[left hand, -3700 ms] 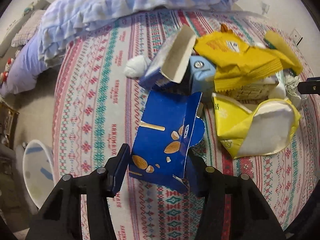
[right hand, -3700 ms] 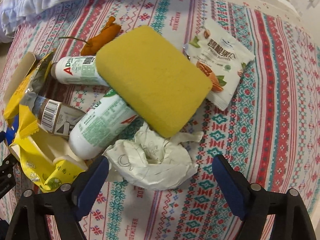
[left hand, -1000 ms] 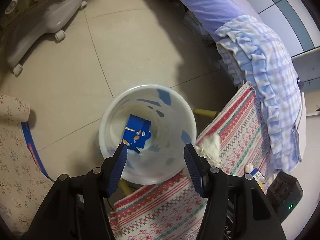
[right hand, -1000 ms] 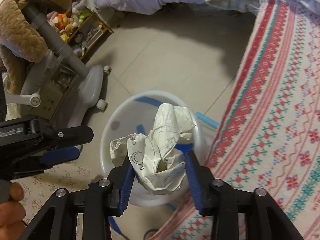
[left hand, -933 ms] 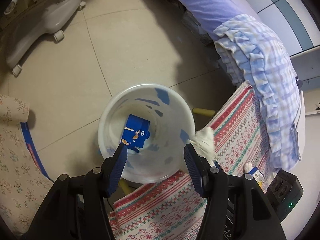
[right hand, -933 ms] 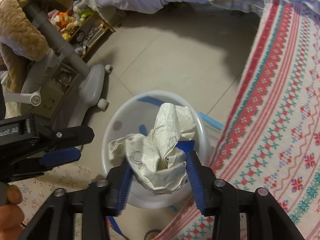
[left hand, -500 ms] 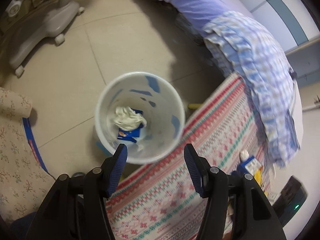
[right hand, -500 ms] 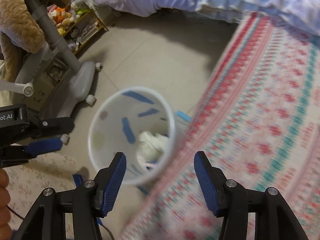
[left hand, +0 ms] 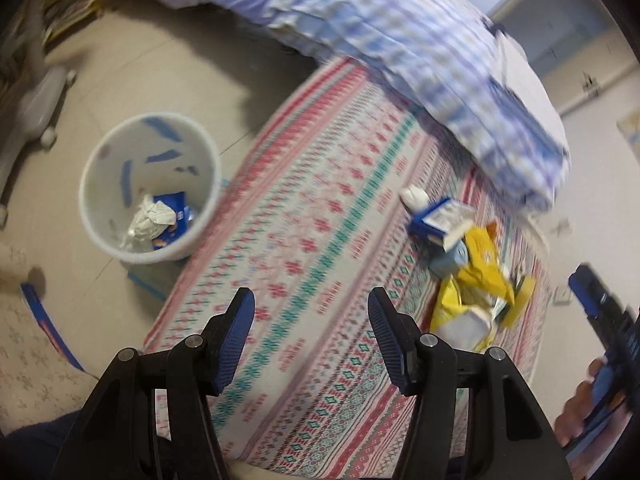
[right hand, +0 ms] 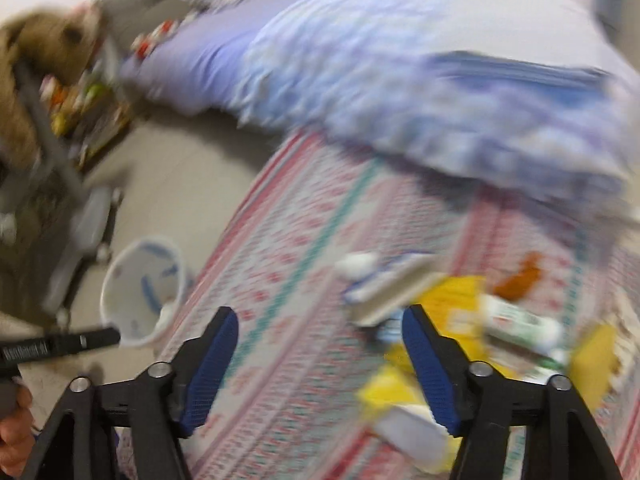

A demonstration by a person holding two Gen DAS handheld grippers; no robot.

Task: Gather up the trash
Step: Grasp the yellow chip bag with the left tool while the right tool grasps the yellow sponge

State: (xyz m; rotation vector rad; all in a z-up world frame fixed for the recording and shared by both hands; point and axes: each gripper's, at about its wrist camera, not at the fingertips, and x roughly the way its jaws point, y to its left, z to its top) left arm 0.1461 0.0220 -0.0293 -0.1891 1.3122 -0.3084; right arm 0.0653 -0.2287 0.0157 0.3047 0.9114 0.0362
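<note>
On the floor just off the bed's side edge stands the white bin [left hand: 150,188], holding a crumpled paper wad [left hand: 146,224] and a blue box [left hand: 176,212]. Both the left gripper [left hand: 311,328] and right gripper [right hand: 318,350] hang empty over the patterned bedspread [left hand: 320,240], fingers spread apart. Remaining trash [left hand: 468,276] is heaped toward the bedspread's far edge, below the rumpled blue quilt [left hand: 420,48].

Smooth white plastic is seen on the bin [left hand: 104,216], with crumpled paper [left hand: 150,220] inside. The bed cover [left hand: 320,208] looks like matt woven cloth. Glossy yellow wrappers [left hand: 478,276] are piled beside a cardboard box [left hand: 438,222]. Ribbed blue rubbery pads [left hand: 236,336] are fitted on matt black plastic arms.
</note>
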